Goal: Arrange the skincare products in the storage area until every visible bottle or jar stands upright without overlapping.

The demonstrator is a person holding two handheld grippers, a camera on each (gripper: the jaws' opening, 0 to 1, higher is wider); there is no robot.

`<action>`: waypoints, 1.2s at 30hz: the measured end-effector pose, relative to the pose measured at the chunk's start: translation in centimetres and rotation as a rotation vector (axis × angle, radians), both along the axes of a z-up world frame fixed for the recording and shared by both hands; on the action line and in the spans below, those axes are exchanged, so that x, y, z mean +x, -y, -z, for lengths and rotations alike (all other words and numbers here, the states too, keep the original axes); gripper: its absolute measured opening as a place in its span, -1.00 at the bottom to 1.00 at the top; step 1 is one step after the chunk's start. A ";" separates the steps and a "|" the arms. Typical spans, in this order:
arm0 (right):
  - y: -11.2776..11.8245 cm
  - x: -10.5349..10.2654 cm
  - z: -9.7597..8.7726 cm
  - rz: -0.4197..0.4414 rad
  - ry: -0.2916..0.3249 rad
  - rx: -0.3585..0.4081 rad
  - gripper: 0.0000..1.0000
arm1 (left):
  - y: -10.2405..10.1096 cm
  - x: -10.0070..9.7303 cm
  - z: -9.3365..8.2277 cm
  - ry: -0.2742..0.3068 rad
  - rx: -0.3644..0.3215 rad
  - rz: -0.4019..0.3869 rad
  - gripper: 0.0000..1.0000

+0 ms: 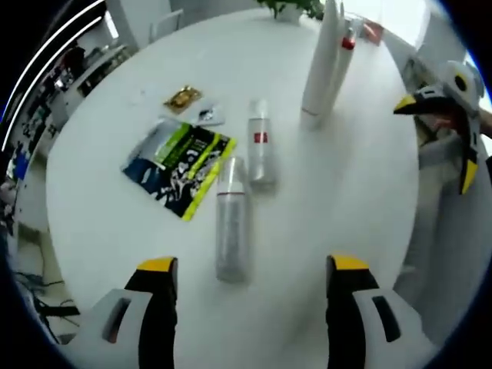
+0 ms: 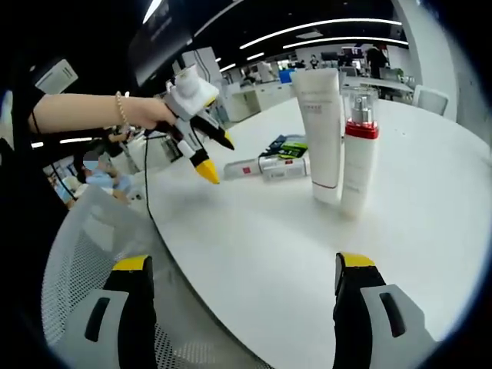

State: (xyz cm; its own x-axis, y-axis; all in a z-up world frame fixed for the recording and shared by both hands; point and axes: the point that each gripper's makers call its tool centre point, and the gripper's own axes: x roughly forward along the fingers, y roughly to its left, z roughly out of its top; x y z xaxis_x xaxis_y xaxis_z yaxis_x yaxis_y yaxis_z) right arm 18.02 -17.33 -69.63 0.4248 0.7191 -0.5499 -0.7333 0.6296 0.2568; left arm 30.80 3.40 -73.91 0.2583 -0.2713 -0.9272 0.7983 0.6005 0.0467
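Observation:
Two clear bottles lie flat mid-table: one with a red band (image 1: 232,219) just ahead of my left gripper (image 1: 254,265), which is open and empty, and one with a red label (image 1: 260,142) beyond it. A tall white tube (image 1: 321,61) and a red-collared bottle (image 1: 343,65) stand upright together farther off. In the right gripper view the tube (image 2: 319,131) and the red-collared bottle (image 2: 360,146) stand ahead of my open, empty right gripper (image 2: 244,263). The lying bottles (image 2: 265,167) are behind them. A hand holds the left gripper (image 2: 217,157) above the table edge.
A green-and-black sachet pack (image 1: 181,161), a gold sachet (image 1: 182,98) and a small silver sachet (image 1: 207,115) lie left of the bottles. A potted plant (image 1: 292,8) stands at the far edge. The right gripper (image 1: 437,140) hovers off the table's right side. A white mesh chair (image 2: 84,254) is close.

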 end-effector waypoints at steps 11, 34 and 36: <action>0.2 0.1 0.2 0.023 -0.015 -0.004 0.94 | 0.5 0.7 1.3 -0.036 0.026 0.055 0.41; 1.2 0.9 0.6 0.065 -0.004 -0.023 0.92 | 0.2 2.1 3.3 -0.087 0.075 0.069 0.23; 1.3 1.0 0.3 0.074 0.003 -0.022 0.92 | 0.3 1.9 3.2 -0.091 0.083 0.080 0.23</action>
